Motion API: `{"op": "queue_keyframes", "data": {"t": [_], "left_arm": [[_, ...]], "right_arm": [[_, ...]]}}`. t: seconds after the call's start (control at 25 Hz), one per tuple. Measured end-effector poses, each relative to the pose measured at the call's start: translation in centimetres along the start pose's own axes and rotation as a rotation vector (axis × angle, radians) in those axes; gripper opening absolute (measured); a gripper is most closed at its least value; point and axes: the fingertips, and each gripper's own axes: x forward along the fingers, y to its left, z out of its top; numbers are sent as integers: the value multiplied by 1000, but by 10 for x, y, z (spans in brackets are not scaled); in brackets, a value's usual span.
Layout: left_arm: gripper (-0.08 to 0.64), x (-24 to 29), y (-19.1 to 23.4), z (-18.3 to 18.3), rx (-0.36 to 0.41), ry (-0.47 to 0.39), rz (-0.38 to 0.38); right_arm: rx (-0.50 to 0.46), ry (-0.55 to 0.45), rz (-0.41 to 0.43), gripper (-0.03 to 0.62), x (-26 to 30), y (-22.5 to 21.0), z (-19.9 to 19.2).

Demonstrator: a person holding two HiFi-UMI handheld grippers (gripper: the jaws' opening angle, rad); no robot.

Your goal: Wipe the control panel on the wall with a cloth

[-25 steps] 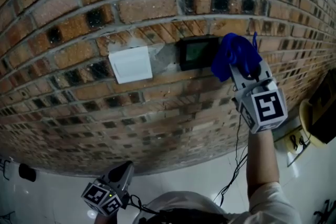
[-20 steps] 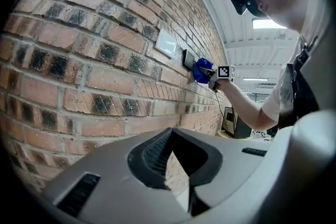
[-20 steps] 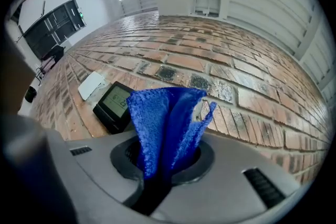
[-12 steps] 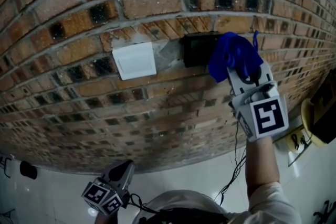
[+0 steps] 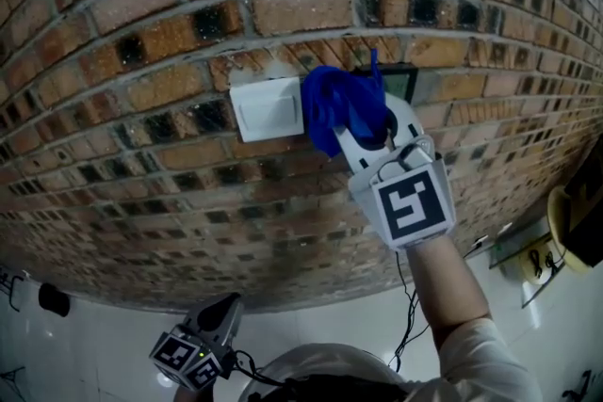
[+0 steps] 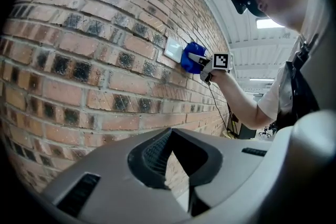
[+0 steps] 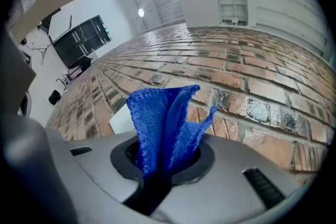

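While clamped in the right claw, the blue cloth bunches past its tips, overlapping the control panel. Closed, empty: left claw.

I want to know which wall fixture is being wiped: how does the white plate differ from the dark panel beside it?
The white plate is pale and blank, whereas the control panel is dark. The plate shows almost whole, but the panel is partly hidden behind the blue cloth held in the right gripper. The plate sits left of the panel. Both are rectangular fixtures on the brick wall, at roughly one height.
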Motion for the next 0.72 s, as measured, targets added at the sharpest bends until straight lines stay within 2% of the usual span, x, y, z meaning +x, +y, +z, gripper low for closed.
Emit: {"op": "queue_keyframes", "data": {"t": [0.12, 0.28, 0.48, 0.72], "left_arm": [[3, 0, -2, 4, -16, -7, 3], [3, 9, -3, 2, 2, 9, -16], [3, 26, -15, 3, 33, 26, -56], [3, 46, -32, 5, 45, 26, -68]], "right_arm": [[-11, -8, -33, 91, -10, -12, 1], [-26, 21, -99, 91, -35, -36, -7], [2, 88, -183, 91, -65, -87, -35], [-17, 118, -244, 91, -92, -142, -74]]}}
